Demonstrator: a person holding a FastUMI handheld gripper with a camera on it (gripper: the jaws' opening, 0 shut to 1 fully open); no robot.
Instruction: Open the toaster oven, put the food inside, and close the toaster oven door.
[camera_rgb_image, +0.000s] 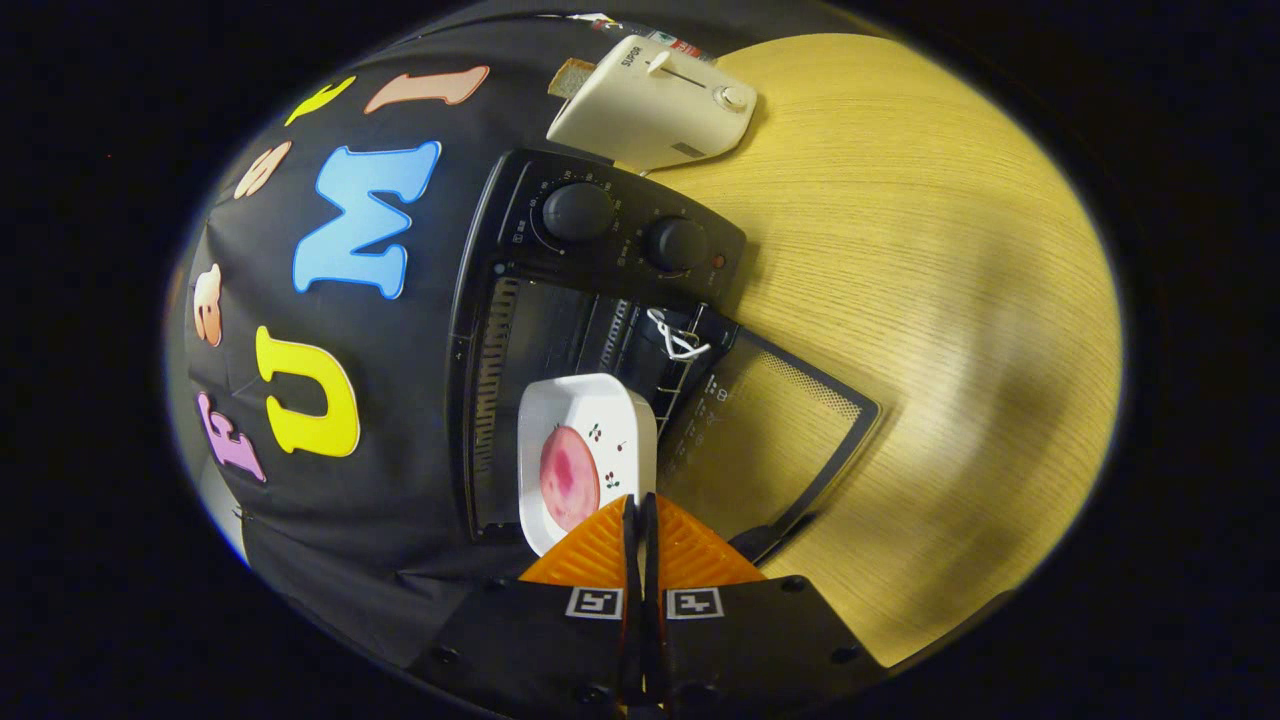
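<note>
The black toaster oven stands with its glass door swung fully down onto the wooden table. My gripper is shut on the near rim of a white square dish, both fingers pinched together on its edge. A round pink slice of food lies in the dish. The dish hangs at the mouth of the oven cavity, over the wire rack, just ahead of my fingers. Two round knobs sit on the oven's control panel beyond the dish.
A cream pop-up toaster with a slice of bread in it stands beyond the oven. A white loop of cord hangs at the oven's opening near the door hinge. The wooden table spreads out past the open door.
</note>
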